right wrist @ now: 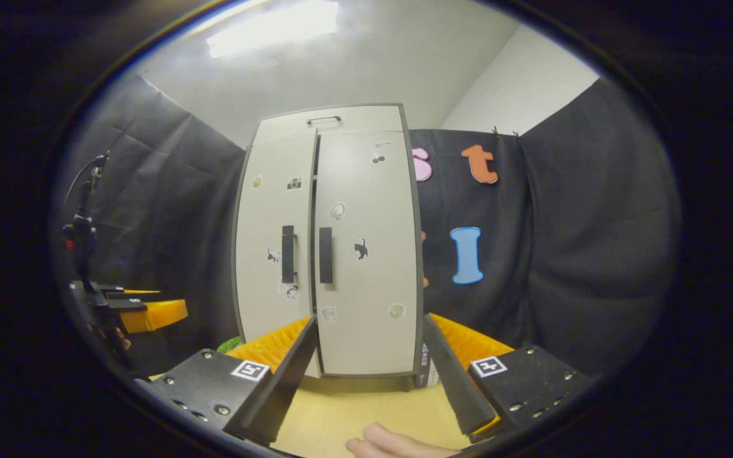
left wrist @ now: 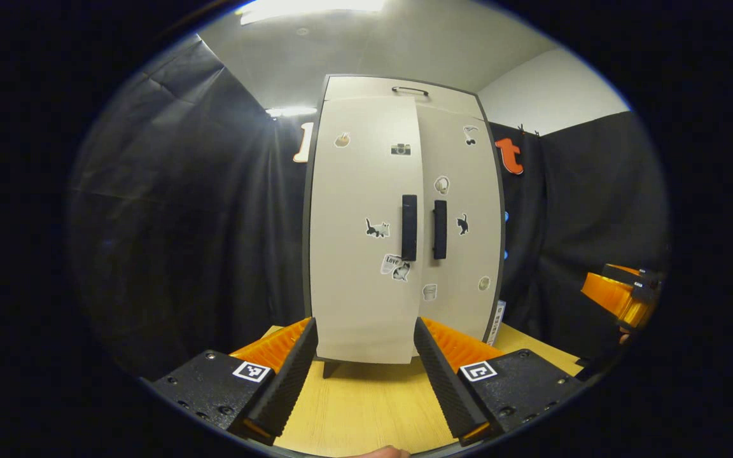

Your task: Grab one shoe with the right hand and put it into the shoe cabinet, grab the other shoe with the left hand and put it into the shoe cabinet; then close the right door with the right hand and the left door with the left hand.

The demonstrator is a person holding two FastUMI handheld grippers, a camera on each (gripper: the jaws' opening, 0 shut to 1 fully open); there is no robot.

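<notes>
Left gripper (left wrist: 364, 366): held level before the shoe cabinet (left wrist: 403, 216), fingers spread wide, nothing held. Right gripper (right wrist: 369, 375): likewise aimed at the cabinet, fingers wide apart and empty. Left door (left wrist: 366, 229) is seen slightly ajar; right door (right wrist: 366, 254) is shut. Shoes are hidden behind the doors. Cabinet stands on the table (left wrist: 366, 407). A fingertip (right wrist: 398, 445) is cut off at the bottom edge.

Left gripper view: low over the wooden table (left wrist: 366, 407), facing the shoe cabinet (left wrist: 398, 222) head-on, close, aimed at its left door. Right gripper view: also low, a little farther back, off toward the shoe cabinet's (right wrist: 331, 248) right door. Both views share the cabinet front, both handles and the table before it.
</notes>
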